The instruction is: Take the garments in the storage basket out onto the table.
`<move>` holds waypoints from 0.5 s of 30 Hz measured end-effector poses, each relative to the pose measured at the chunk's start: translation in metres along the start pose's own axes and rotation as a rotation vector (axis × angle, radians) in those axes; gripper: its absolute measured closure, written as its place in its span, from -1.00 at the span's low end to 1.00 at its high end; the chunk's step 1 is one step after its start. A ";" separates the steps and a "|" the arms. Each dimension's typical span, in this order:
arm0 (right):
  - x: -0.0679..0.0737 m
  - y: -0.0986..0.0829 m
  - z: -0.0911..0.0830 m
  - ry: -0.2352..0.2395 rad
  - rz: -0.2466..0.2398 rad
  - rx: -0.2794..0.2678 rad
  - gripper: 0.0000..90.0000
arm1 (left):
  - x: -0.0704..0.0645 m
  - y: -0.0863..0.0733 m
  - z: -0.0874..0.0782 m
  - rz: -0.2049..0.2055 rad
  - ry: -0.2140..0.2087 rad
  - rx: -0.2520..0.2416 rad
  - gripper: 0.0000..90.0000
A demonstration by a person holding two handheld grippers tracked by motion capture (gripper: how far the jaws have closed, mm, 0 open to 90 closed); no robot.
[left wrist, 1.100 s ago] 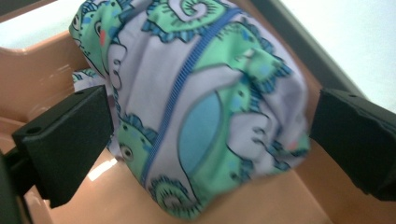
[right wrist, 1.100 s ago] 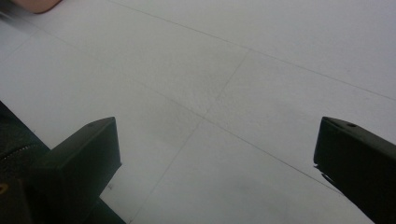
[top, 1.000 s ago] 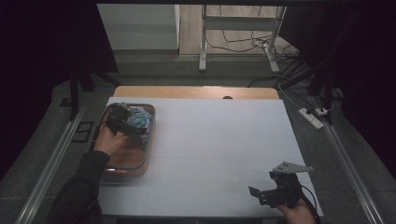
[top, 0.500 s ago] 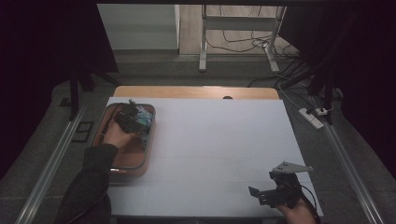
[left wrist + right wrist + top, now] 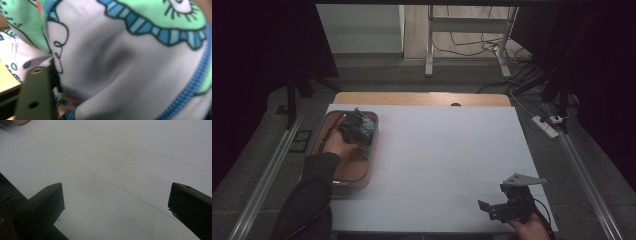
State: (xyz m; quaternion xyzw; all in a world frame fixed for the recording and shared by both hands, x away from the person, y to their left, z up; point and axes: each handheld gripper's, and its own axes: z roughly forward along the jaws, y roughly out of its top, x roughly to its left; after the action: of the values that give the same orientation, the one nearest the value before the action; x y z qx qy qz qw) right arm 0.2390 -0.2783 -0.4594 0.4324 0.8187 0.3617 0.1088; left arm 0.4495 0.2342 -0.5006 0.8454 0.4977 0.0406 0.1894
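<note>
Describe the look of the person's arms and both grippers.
The left gripper is black, blocky and hand-held; that arm wears a dark long sleeve. The right gripper is black too, topped by a grey three-cornered plate. Its jaws are squared black blocks.

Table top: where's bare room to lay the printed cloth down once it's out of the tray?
The white table is bare from the tray across to its right edge, and from the far wooden strip down to the right claw. Crowded: the tray, with the left claw and the cloth.
</note>
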 end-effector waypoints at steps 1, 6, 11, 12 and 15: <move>0.000 0.000 0.000 0.000 0.000 0.001 -0.98 | -0.001 0.000 -0.001 0.000 -0.001 0.000 -0.23; 0.000 0.000 0.000 0.000 -0.001 0.000 -0.98 | -0.002 0.000 -0.004 -0.014 0.001 0.009 -0.03; 0.000 0.000 0.000 0.003 -0.004 -0.003 -0.98 | -0.004 0.000 -0.010 -0.041 0.013 0.018 0.03; 0.000 0.000 -0.001 0.005 -0.004 -0.004 -0.98 | -0.004 0.001 -0.011 -0.047 0.014 0.014 0.04; 0.000 0.000 -0.001 0.009 -0.004 -0.006 -0.98 | -0.003 0.000 -0.015 -0.055 0.008 -0.005 0.05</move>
State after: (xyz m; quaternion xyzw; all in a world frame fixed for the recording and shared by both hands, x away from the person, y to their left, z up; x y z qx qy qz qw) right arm 0.2385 -0.2790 -0.4588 0.4287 0.8190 0.3659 0.1072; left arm 0.4439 0.2356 -0.4861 0.8308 0.5214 0.0401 0.1905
